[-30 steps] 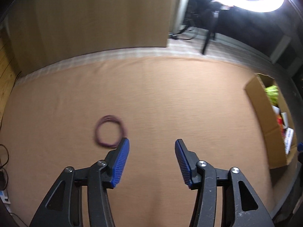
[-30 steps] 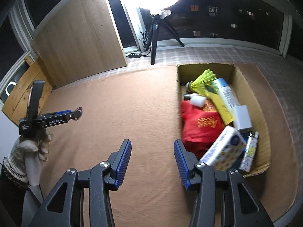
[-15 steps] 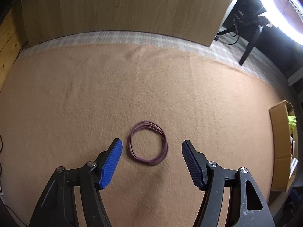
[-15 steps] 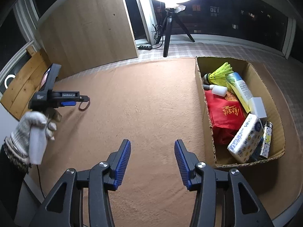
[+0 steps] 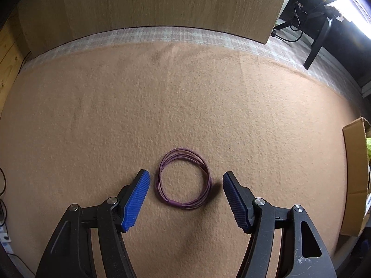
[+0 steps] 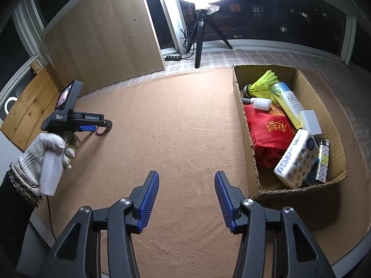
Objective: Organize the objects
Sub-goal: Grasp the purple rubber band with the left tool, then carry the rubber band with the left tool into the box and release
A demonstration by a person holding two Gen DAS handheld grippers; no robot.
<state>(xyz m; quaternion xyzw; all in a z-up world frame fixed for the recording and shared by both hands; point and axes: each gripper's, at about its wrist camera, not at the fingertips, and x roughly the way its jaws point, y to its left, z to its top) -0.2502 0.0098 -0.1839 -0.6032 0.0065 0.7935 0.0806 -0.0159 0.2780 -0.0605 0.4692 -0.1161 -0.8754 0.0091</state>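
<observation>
A coil of thin purple wire (image 5: 184, 178) lies flat on the tan felt. My left gripper (image 5: 185, 185) points steeply down over it, open, with a blue pad on each side of the coil and a small gap to each. In the right wrist view the same left gripper (image 6: 105, 125), held by a white-gloved hand (image 6: 49, 153), hangs over the purple coil (image 6: 102, 131) at the left. My right gripper (image 6: 186, 187) is open above bare felt with nothing between its fingers. The cardboard box (image 6: 299, 186) stands to its right.
The box holds a red bag (image 6: 270, 132), a yellow shuttlecock (image 6: 264, 84), a white tube (image 6: 289, 98), a tissue pack (image 6: 296, 159) and a lighter (image 6: 322, 159). A ring light on a tripod (image 6: 200, 34) and a wooden panel (image 6: 104, 37) stand at the back. The box's edge (image 5: 354, 176) shows at the left view's right.
My left gripper moved over the purple coil, which went from beside the left finger to between both fingers, and its jaws widened. The right gripper shifted left, away from the box.
</observation>
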